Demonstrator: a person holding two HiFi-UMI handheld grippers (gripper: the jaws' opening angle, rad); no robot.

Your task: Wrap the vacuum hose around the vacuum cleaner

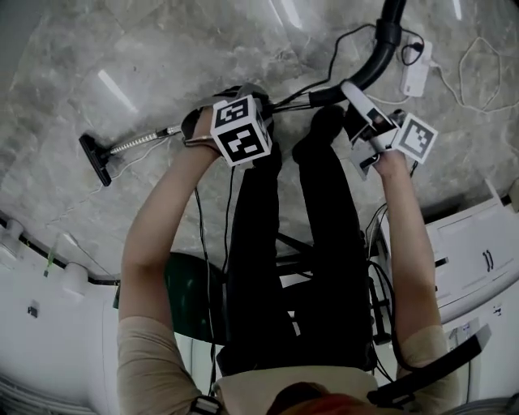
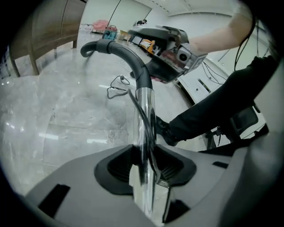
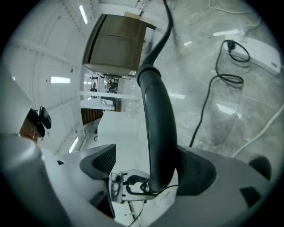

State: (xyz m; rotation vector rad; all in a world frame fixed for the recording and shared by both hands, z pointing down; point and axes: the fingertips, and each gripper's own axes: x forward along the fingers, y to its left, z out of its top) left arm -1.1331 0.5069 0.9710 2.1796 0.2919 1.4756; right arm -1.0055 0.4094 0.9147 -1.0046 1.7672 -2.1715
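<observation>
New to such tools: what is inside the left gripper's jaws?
A shiny metal tube with a thin black cable along it, clamped by the left gripper. The pads cover its sides there.

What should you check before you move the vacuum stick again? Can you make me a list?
1. Left gripper clamped on the metal tube: ok.
2. Right gripper holding the black handle: not ok; the handle sits between its fingers, but one finger stands apart.
3. Floor brush fixed on the tube's end: ok.
4. Black cable clear of the hose: cannot tell.
5. Vacuum cleaner's body in sight: not ok; no view shows it.
</observation>
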